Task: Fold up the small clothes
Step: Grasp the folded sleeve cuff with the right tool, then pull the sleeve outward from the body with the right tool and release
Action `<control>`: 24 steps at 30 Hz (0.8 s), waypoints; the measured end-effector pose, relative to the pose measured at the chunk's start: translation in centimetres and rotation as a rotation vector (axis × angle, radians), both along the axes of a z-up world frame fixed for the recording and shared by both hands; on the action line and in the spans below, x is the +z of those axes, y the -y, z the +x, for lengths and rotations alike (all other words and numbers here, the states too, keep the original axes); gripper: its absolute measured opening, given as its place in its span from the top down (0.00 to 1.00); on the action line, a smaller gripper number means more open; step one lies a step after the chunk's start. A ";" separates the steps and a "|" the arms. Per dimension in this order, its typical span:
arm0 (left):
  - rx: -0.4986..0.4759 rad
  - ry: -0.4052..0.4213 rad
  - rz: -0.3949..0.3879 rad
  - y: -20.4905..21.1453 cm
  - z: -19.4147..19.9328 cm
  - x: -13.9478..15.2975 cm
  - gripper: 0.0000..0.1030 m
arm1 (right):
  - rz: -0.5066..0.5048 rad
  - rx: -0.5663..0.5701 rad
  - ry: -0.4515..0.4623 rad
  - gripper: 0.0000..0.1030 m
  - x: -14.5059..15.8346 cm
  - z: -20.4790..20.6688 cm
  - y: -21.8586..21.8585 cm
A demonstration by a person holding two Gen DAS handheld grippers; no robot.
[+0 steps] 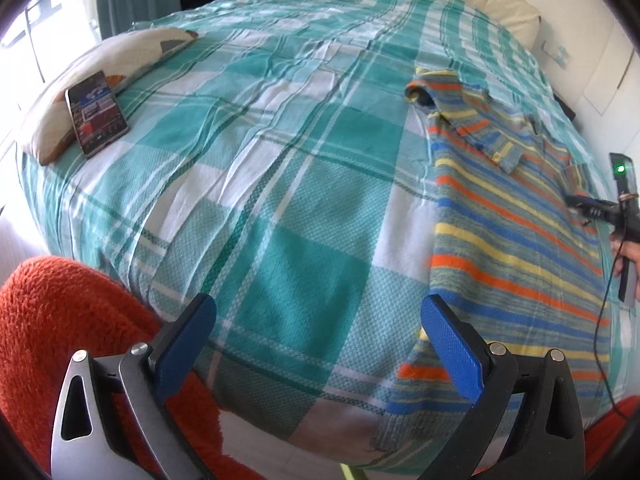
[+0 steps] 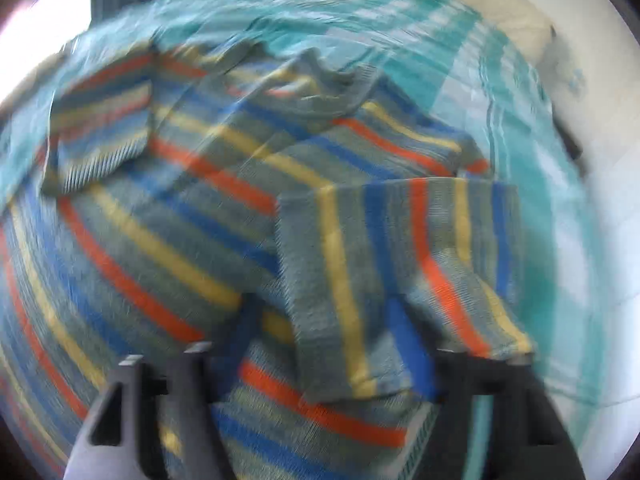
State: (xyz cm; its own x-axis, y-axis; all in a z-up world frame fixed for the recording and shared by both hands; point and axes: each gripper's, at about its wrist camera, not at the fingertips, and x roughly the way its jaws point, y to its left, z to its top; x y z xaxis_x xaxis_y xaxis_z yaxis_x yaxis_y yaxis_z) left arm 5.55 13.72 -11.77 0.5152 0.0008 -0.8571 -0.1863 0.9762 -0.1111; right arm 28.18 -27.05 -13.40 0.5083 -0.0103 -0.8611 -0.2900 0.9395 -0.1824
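A small striped shirt (image 1: 516, 216), grey with orange, yellow and blue bands, lies flat on the right side of the bed, collar toward the far end. My left gripper (image 1: 320, 336) hovers open over the bedspread just left of the shirt's hem, with nothing between its blue pads (image 1: 452, 344). The right wrist view is blurred. There my right gripper (image 2: 328, 340) sits low over the shirt (image 2: 168, 216), and a flap of the striped cloth (image 2: 344, 280) stands up from between its fingers, gripped. The right gripper (image 1: 588, 208) also shows at the shirt's right edge, held by a hand.
The bed carries a teal and white checked bedspread (image 1: 280, 184). A phone (image 1: 96, 112) leans on a pillow (image 1: 120, 56) at far left. An orange fluffy blanket (image 1: 60, 340) lies at the near left corner. A cable (image 1: 600, 320) hangs at right, by a white wall.
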 end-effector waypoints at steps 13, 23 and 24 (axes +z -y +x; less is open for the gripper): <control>-0.045 -0.032 0.012 1.6 0.8 -1.0 0.01 | 0.433 -0.764 0.089 0.95 4.6 -5.2 28.6; -0.051 -0.044 0.042 2.1 0.7 -1.4 0.01 | 0.720 -0.796 0.110 0.64 0.9 -7.5 30.0; -0.053 -0.051 0.042 2.1 0.8 -1.6 0.01 | 0.684 -0.789 0.096 0.82 1.3 -7.0 29.8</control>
State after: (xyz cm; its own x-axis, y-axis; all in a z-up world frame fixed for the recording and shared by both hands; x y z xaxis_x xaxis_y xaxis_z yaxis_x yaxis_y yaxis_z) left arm 6.31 11.61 -13.34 0.4709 0.0109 -0.8821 -0.1385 0.9884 -0.0616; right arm 21.21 -56.85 -12.09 0.6356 0.1047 -0.7649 0.4379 0.7671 0.4689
